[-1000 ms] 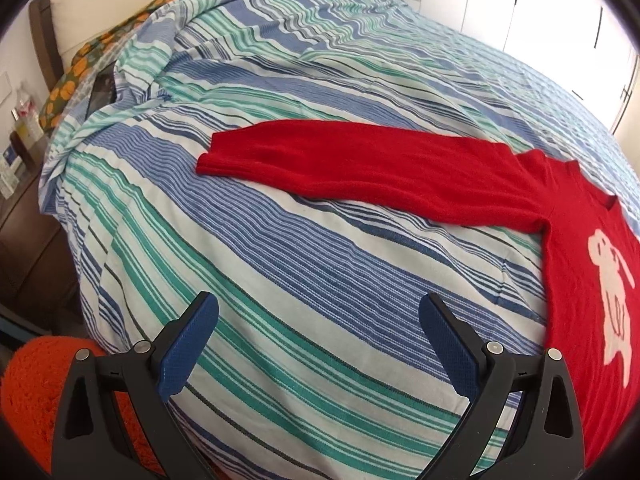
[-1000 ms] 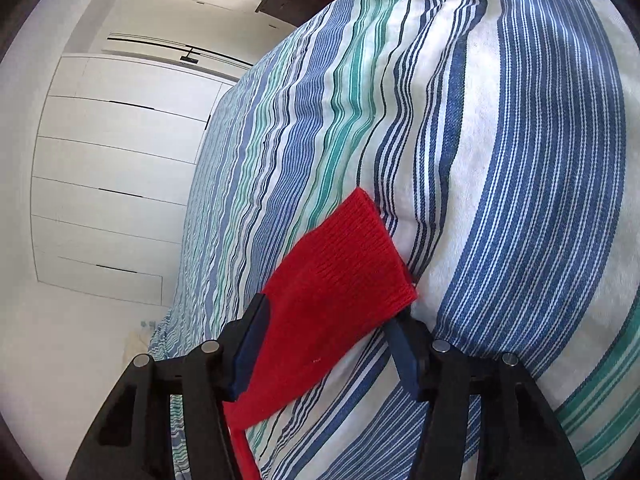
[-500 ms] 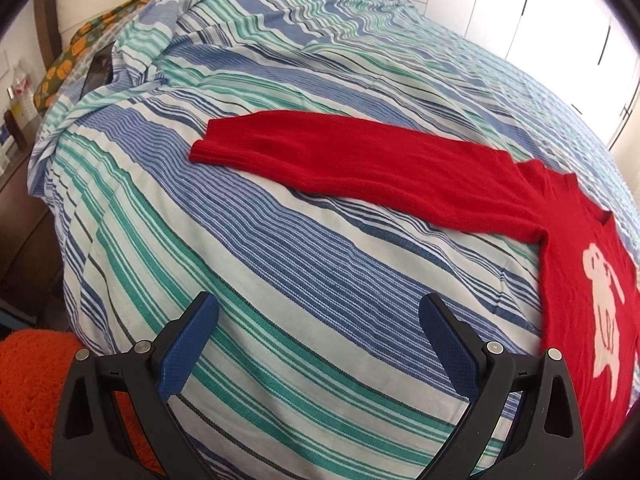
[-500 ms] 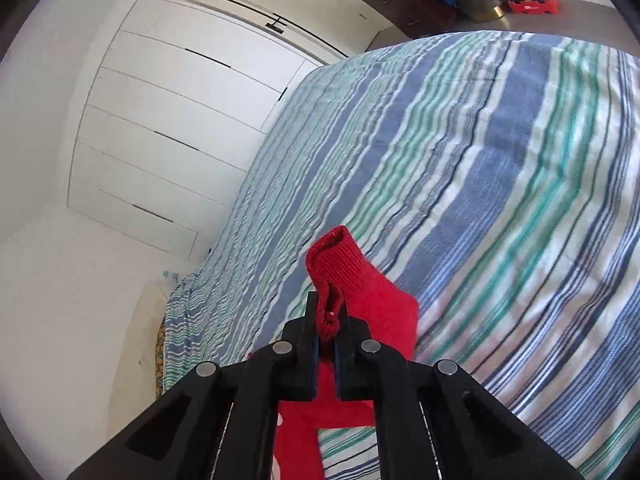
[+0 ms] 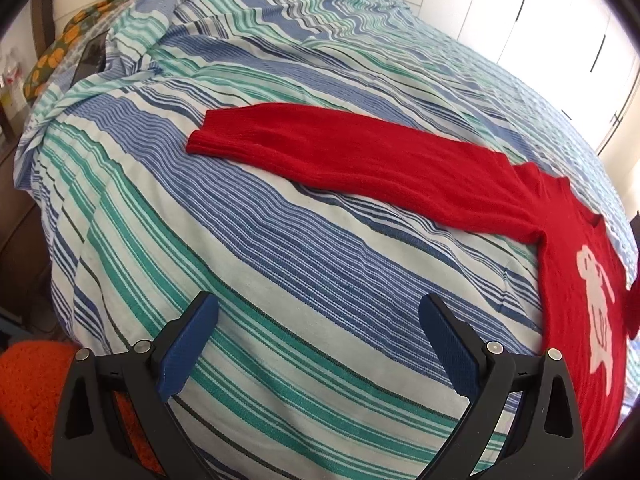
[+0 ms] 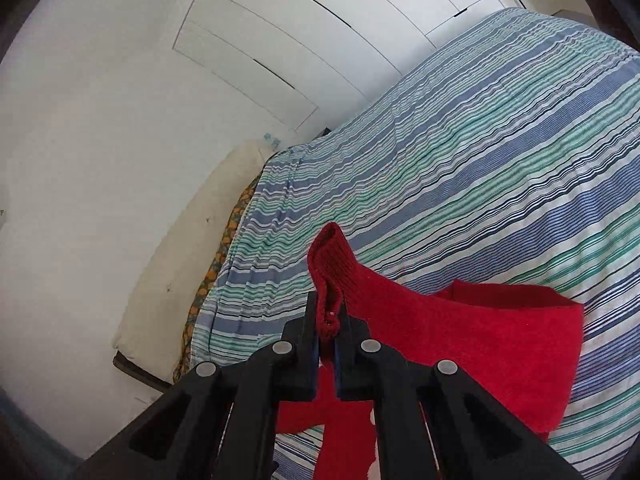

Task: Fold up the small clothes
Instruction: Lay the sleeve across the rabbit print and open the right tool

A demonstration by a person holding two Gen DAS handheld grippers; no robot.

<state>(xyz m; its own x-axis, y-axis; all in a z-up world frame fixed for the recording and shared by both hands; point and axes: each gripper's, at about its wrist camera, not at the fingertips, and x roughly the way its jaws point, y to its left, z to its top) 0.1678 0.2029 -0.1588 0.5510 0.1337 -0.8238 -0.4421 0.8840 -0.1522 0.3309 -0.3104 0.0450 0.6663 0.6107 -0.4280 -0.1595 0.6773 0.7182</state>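
Note:
A small red sweater [image 5: 568, 248] with a white animal figure lies on the striped bed cover [image 5: 280, 240]. One sleeve [image 5: 340, 152] lies stretched out flat to the left. My left gripper [image 5: 320, 344] is open and empty, hovering above the cover, short of that sleeve. My right gripper [image 6: 328, 332] is shut on the cuff of the other sleeve [image 6: 332, 264] and holds it lifted above the sweater's body [image 6: 480, 344], the sleeve draping back over it.
A cream pillow [image 6: 180, 264] and an orange-patterned cloth [image 5: 52, 56] lie at the head of the bed. White wardrobe doors [image 6: 320, 32] stand beyond the bed. An orange rug [image 5: 28, 392] lies on the floor at lower left.
My right gripper closed on the sleeve cuff, lifted it and carried it over the sweater's body. My left gripper rose slightly, still open.

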